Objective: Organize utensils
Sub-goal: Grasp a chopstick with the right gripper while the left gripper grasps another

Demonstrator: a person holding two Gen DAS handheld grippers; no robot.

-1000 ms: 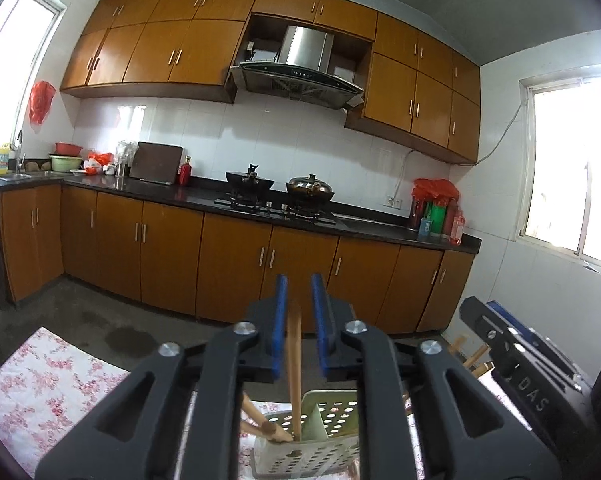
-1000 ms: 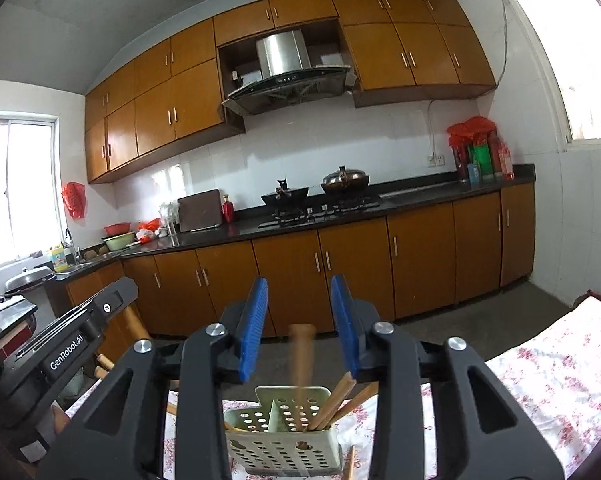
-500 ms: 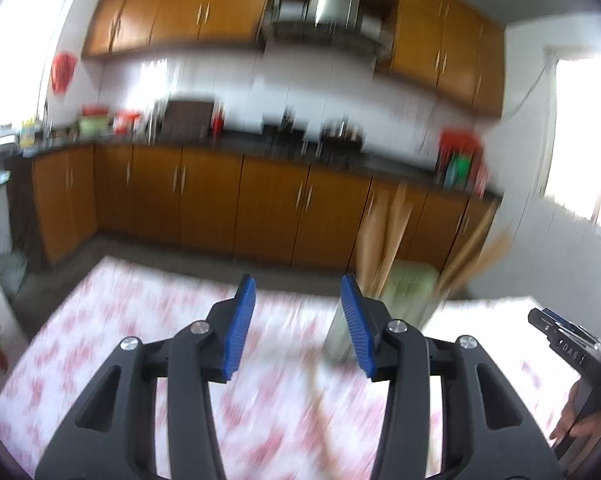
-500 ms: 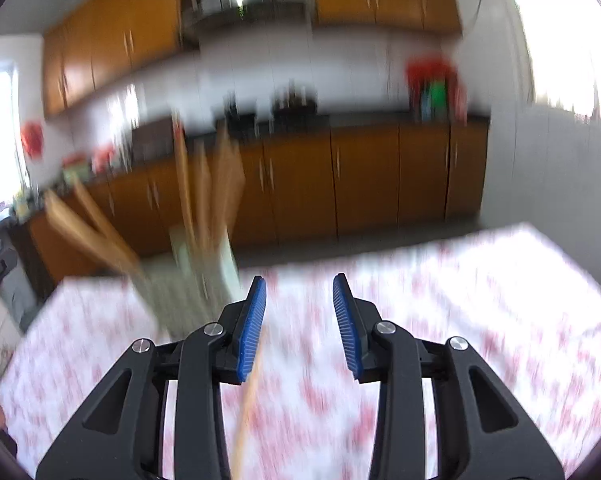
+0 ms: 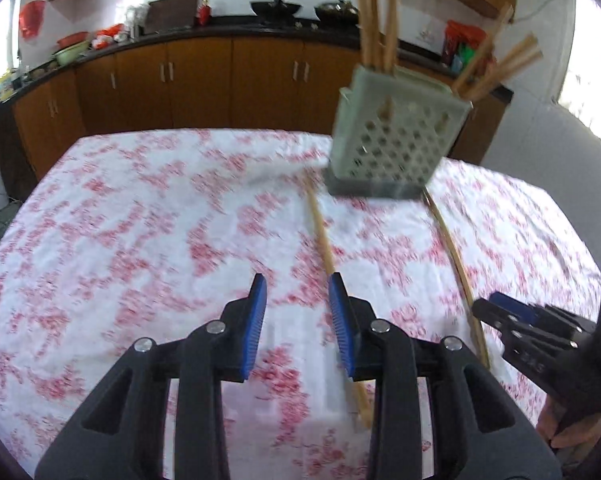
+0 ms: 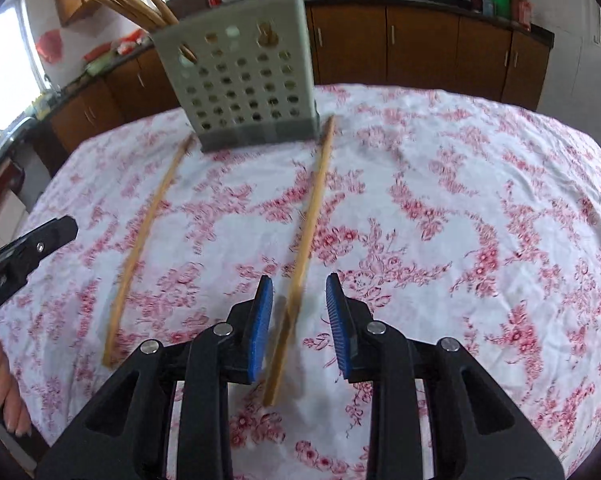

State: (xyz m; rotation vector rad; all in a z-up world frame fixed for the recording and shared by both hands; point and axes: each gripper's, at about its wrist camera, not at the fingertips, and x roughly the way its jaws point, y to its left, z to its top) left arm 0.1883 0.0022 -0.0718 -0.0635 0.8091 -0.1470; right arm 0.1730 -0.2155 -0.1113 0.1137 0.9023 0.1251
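A pale perforated utensil holder (image 5: pixel 396 148) (image 6: pixel 240 88) stands on the floral tablecloth (image 5: pixel 140 240) with several wooden chopsticks upright in it. Two loose chopsticks lie in front of it. My left gripper (image 5: pixel 298 320) hovers low over the cloth, its jaws closing with nothing between them; one chopstick (image 5: pixel 320 232) (image 6: pixel 148 232) runs under its right finger. My right gripper (image 6: pixel 299 320) (image 5: pixel 500 312) has its jaws closing around the other chopstick (image 6: pixel 316 196) (image 5: pixel 452 256), which lies near the left pad with a gap on both sides. The left gripper's tip (image 6: pixel 40 240) shows at the right view's edge.
Brown kitchen cabinets and a dark counter (image 5: pixel 204 28) with pots and bowls run behind the table. The cloth's far edge (image 6: pixel 420 90) lies just behind the holder. A person's hand (image 6: pixel 2 384) holds the left gripper at the near table edge.
Both grippers dropped from above the holder and tilted down toward the cloth. The left one let go of the chopstick it held over the holder. Each now sits over a lying chopstick.
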